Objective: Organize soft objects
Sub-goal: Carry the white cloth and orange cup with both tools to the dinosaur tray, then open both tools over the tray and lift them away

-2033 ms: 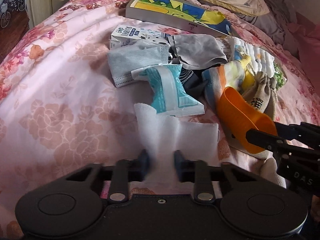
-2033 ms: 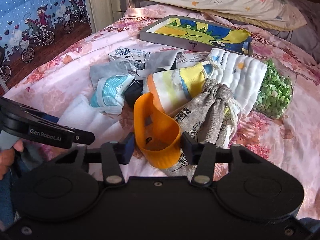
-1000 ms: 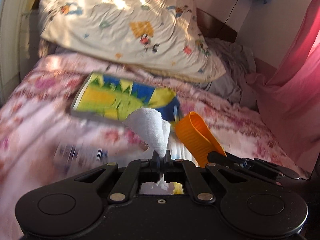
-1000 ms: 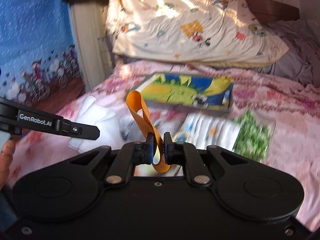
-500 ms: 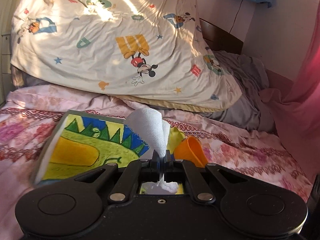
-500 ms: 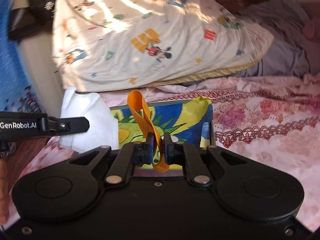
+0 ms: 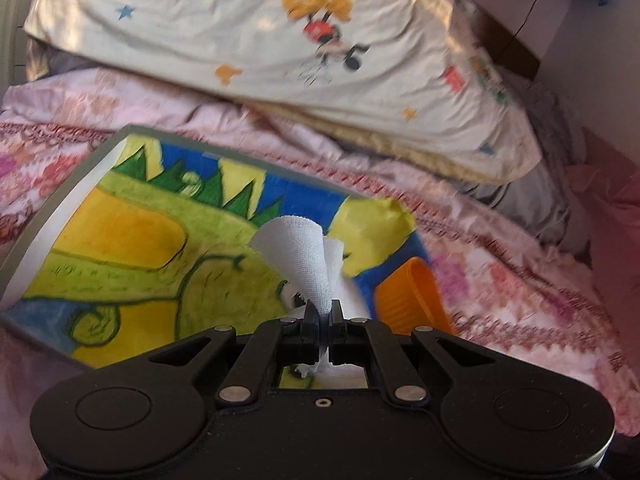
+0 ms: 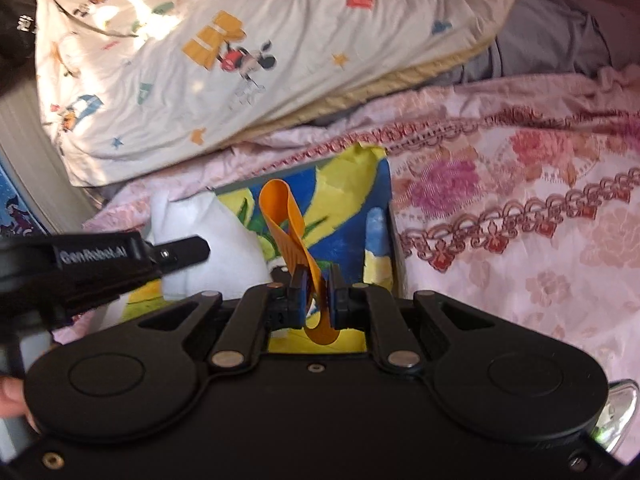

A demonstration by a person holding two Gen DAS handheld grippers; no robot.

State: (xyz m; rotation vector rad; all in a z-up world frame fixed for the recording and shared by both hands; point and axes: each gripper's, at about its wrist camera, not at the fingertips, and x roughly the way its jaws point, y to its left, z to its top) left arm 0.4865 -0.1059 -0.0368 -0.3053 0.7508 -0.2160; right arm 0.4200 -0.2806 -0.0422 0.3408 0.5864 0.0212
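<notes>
Left gripper (image 7: 325,316): jaws together, clamped on a white gauze cloth (image 7: 304,252); the cloth fans upward out of the pinch and a little of it hangs below.
Right gripper (image 8: 316,292): jaws together, clamped on an orange silicone band (image 8: 286,220); its loop stands up above the fingers and a short end curls beneath them.
White gauze cloth, place: held over the near right part of the dinosaur-print tray (image 7: 132,240); contact with the tray surface cannot be told.
Orange silicone band, place: held above the right part of the tray, just right of the cloth.
Dinosaur-print tray: flat, grey rim, yellow, green and blue picture inside; lies on the pink floral bedspread (image 8: 520,216).
Pillow (image 7: 280,40): cream, cartoon print, at the far end of the bed behind the tray.
Grey fabric (image 8: 548,48): bunched far right, beside the pillow.
Person: fingertips (image 8: 10,394) visible at the near left edge of the right wrist view.
</notes>
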